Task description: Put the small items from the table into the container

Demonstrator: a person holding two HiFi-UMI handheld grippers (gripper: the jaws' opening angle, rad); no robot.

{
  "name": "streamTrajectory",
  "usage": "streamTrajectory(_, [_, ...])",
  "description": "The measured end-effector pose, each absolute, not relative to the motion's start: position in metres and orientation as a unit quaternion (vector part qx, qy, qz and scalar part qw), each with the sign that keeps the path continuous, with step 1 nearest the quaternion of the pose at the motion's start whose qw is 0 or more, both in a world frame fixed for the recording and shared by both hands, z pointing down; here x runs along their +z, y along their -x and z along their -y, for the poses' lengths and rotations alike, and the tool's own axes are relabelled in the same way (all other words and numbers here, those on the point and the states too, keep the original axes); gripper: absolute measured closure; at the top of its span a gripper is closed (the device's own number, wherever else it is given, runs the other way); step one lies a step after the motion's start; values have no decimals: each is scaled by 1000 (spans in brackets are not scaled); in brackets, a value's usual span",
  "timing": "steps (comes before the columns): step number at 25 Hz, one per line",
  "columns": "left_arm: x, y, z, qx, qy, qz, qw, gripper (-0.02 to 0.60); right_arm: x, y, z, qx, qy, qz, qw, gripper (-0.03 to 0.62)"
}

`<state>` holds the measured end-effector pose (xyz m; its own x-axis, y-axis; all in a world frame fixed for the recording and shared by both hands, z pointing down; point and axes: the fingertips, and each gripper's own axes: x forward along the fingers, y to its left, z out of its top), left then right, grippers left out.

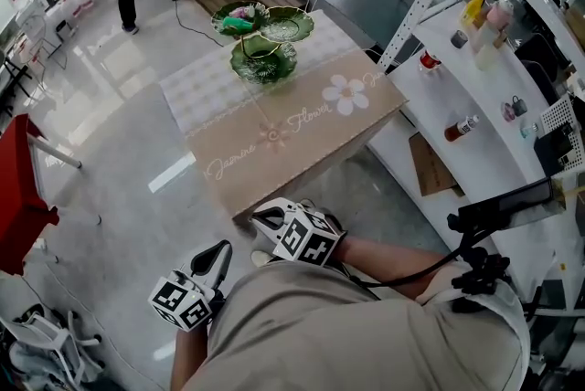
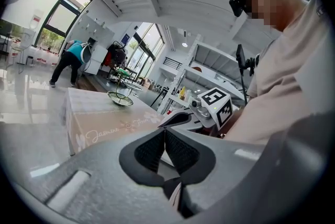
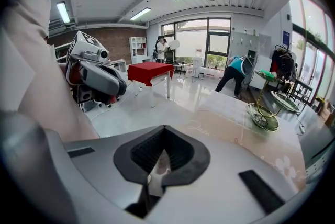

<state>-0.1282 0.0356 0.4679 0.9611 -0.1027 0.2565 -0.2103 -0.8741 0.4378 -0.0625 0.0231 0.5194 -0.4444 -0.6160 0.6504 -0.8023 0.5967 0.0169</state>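
Jaws of left gripper (image 2: 165, 133) together, empty; right gripper (image 3: 164, 135) likewise. Both near torso, apart from table (image 1: 283, 120). Small items (image 1: 239, 15) lie in green tiered dish (image 1: 274, 69) at table's far end.

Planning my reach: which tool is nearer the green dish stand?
Right. The right tool is at the table's near edge, the green dish stand at its far end; the left tool is farther back, off the table.

The right gripper (image 3: 164, 131), jaws together and seemingly empty, faces the table (image 3: 230, 129).
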Motion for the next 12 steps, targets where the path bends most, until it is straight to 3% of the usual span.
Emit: streamTrajectory(12, [469,139,-22,113,-959,98,242,572,520,75,-8,142,-407,845,317,579])
